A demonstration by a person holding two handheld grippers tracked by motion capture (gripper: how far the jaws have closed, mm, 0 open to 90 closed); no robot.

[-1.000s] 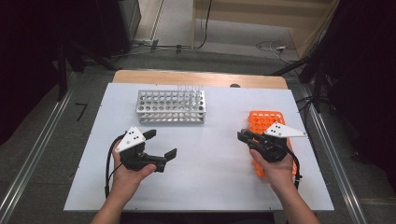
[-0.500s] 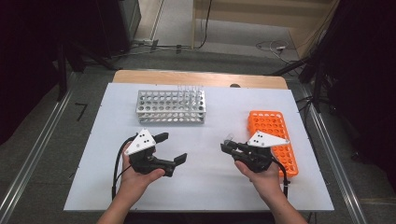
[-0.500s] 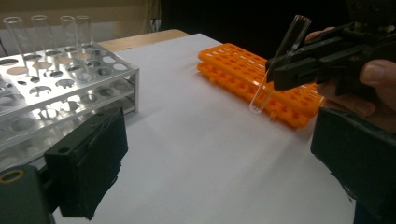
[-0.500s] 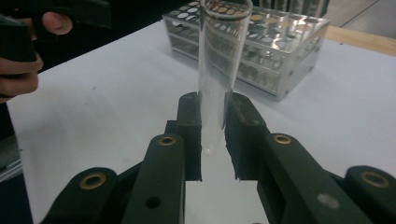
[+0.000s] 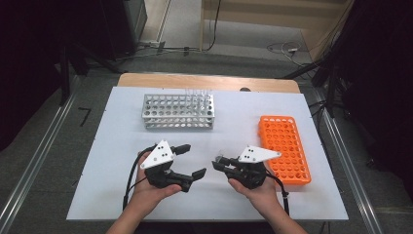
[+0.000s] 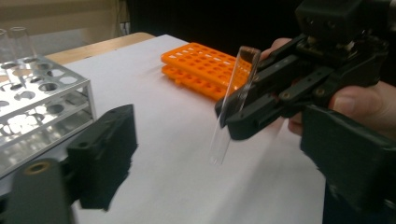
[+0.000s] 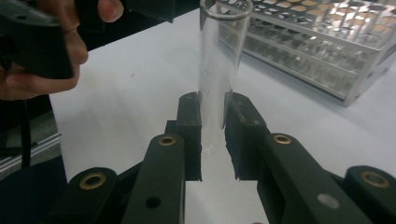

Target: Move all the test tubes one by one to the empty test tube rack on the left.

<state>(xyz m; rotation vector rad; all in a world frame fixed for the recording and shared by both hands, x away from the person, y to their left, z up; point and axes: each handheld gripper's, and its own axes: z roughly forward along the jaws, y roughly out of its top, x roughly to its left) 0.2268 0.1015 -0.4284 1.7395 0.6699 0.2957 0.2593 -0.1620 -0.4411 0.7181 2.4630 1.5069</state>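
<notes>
Since the earlier frames, the right gripper (image 5: 217, 163) is coming away from the orange rack (image 5: 284, 147) and travelling toward the middle of the table (image 5: 112, 146), while the left gripper (image 5: 191, 160) is drifting in from the other side to meet it, its jaws having just been closing a little with nothing between them. The two tools are now facing each other, near but apart, over bare table in front of the metal rack (image 5: 178, 111).

The right gripper's jaws are staying clamped on a clear glass test tube (image 6: 232, 102), pinching it around the lower part so that the open mouth is standing up and the rounded bottom is hanging just under the pads. In the right gripper view the tube (image 7: 219, 65) is rising nearly upright between the two black jaws. Holding it low like this seems sensible, as it is leaving the upper length free for another grip.

The left gripper's jaws are standing apart, empty, and pointed at the tube. That reads as getting ready for a handover: the gap is wide enough to slip round the glass above the other tool's pads. The metal rack is sitting just beyond, with a few tubes already standing along its far row, so it is probably the place where this tube is heading.

The glass is smooth and thin, so a gentle, square closing is called for.
</notes>
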